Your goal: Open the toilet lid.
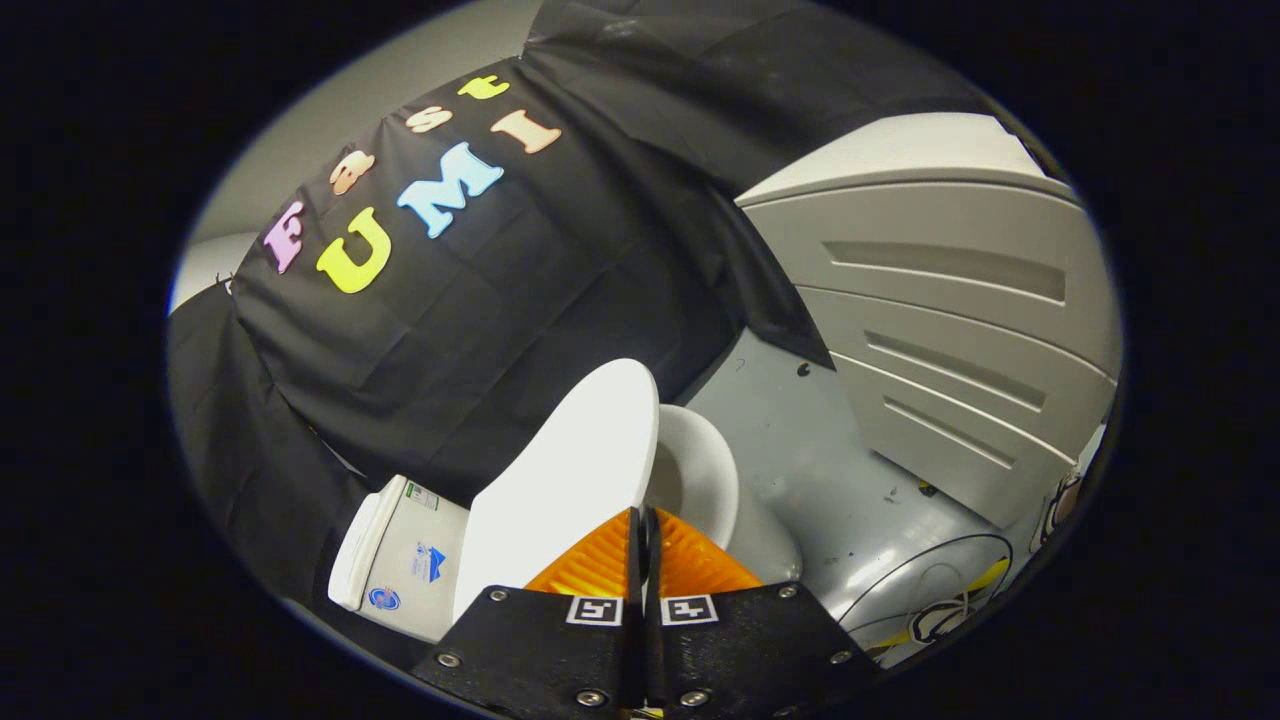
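The gripper (643, 520) is shown with fingers nearly closed, a narrow slit between them (nothing visibly clamped). Just ahead, the toilet lid (565, 480) is seen raised, long axis running away; the bowl (700, 480) lies beside, the tank (395, 550) opposite.

One toilet (700, 480), one raised lid (560, 480), one tank (395, 560), one gripper (642, 520) with two fingers closed together, one grey panelled wall (950, 330)

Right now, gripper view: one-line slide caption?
Gripper shut on the edge of the raised toilet lid, bowl exposed beside the tank.
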A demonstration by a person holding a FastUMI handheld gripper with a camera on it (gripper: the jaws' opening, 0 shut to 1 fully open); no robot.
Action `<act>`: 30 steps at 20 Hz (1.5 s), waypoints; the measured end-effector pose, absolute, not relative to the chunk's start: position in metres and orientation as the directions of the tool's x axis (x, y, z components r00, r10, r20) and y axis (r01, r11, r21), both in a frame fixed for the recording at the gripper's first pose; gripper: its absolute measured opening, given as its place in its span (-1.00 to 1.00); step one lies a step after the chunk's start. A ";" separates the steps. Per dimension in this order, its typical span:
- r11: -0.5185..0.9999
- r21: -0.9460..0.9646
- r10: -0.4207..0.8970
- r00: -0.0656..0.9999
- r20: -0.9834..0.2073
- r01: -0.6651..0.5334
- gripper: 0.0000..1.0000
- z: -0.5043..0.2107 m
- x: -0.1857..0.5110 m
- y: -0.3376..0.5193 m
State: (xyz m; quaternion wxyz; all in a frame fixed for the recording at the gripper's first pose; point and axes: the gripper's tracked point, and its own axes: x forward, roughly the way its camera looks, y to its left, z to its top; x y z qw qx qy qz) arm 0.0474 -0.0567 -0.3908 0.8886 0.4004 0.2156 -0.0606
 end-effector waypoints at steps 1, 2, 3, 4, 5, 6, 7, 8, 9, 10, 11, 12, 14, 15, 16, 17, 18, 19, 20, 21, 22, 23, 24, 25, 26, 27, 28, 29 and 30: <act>0.689 0.672 0.061 0.902 -0.428 0.272 -1.00 -0.383 0.048 -0.056; 0.710 0.653 0.056 0.904 -0.424 0.263 -1.00 -0.375 0.048 -0.054; 0.731 0.634 0.052 0.906 -0.419 0.252 -1.00 -0.367 0.049 -0.053; 0.747 0.618 0.047 0.908 -0.417 0.245 -1.00 -0.359 0.051 -0.052; 0.755 0.608 0.048 0.904 -0.425 0.246 -1.00 -0.354 0.052 -0.051; 0.762 0.600 0.045 0.905 -0.423 0.243 -1.00 -0.348 0.053 -0.050; 0.772 0.590 0.048 0.904 -0.426 0.237 -1.00 -0.343 0.053 -0.048; 0.778 0.584 0.043 0.907 -0.420 0.233 -1.00 -0.335 0.054 -0.047; 0.784 0.577 0.038 0.910 -0.413 0.229 -1.00 -0.328 0.055 -0.045; 0.790 0.570 0.033 0.914 -0.405 0.225 -1.00 -0.319 0.056 -0.043; 0.800 0.560 0.029 0.918 -0.396 0.217 -1.00 -0.310 0.057 -0.039; 0.813 0.544 0.025 0.921 -0.390 0.208 -1.00 -0.300 0.058 -0.036; 0.843 0.502 0.013 0.927 -0.375 0.191 -1.00 -0.280 0.059 -0.029; 0.859 0.479 0.008 0.930 -0.366 0.181 -1.00 -0.270 0.060 -0.024; 0.874 0.455 0.005 0.934 -0.356 0.169 -1.00 -0.259 0.061 -0.019; 0.888 0.432 0.001 0.938 -0.347 0.159 -1.00 -0.248 0.062 -0.013; 0.896 0.416 -0.005 0.941 -0.339 0.155 -1.00 -0.238 0.063 -0.008; 0.906 0.397 -0.007 0.945 -0.327 0.144 -1.00 -0.228 0.064 -0.002; 0.916 0.377 -0.009 0.947 -0.320 0.136 -1.00 -0.219 0.066 0.003; 0.927 0.351 -0.013 0.949 -0.314 0.129 -1.00 -0.212 0.066 0.009; 0.938 0.322 -0.018 0.949 -0.314 0.124 -1.00 -0.205 0.066 0.013; 0.948 0.294 -0.024 0.951 -0.308 0.119 -1.00 -0.197 0.067 0.018; 0.954 0.274 -0.029 0.951 -0.308 0.118 -1.00 -0.190 0.068 0.023; 0.958 0.262 -0.032 0.953 -0.302 0.115 -1.00 -0.184 0.069 0.028; 0.961 0.253 -0.034 0.953 -0.302 0.114 -1.00 -0.179 0.070 0.033; 0.962 0.247 -0.037 0.954 -0.296 0.114 -1.00 -0.173 0.071 0.038; 0.964 0.242 -0.039 0.954 -0.297 0.115 -1.00 -0.167 0.071 0.042; 0.965 0.237 -0.040 0.956 -0.290 0.112 -1.00 -0.162 0.072 0.046; 0.967 0.231 -0.039 0.957 -0.286 0.108 -1.00 -0.157 0.074 0.051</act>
